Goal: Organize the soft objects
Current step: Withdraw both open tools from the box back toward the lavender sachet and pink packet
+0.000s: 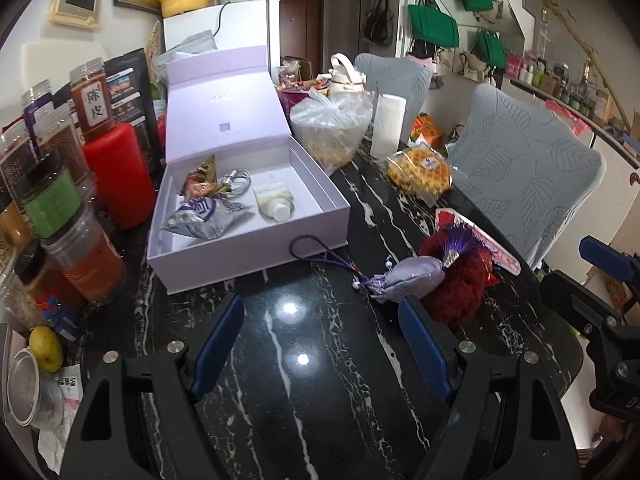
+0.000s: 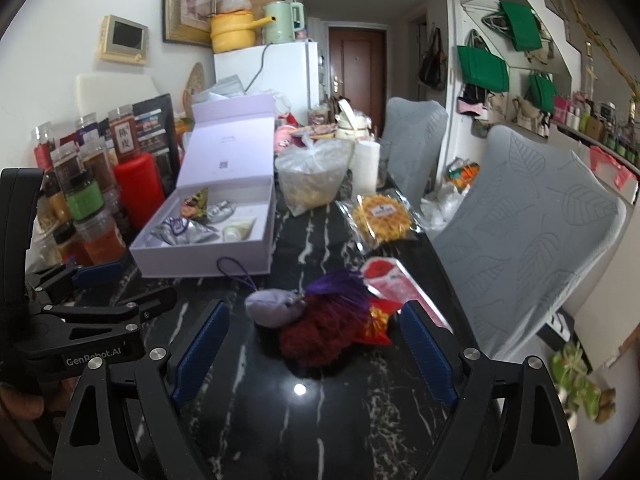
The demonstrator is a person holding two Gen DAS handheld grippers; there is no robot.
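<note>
A lilac fabric sachet (image 1: 414,273) with a purple cord and tassel lies on the black marble table (image 1: 304,360), against a dark red fuzzy ball (image 1: 456,284). Both also show in the right wrist view, sachet (image 2: 272,306) and ball (image 2: 324,332). An open lilac gift box (image 1: 256,240) holds a silver pouch (image 1: 200,220), a small tube and a colourful sachet. My left gripper (image 1: 320,340) is open and empty, just short of the sachet. My right gripper (image 2: 312,348) is open and empty, its fingers either side of the red ball.
Spice jars (image 1: 80,248) and a red canister (image 1: 120,172) stand left of the box. A plastic bag of snacks (image 1: 332,128), a paper roll (image 1: 388,126) and a wrapped waffle (image 1: 420,174) sit behind. Grey chairs (image 1: 524,176) line the right edge.
</note>
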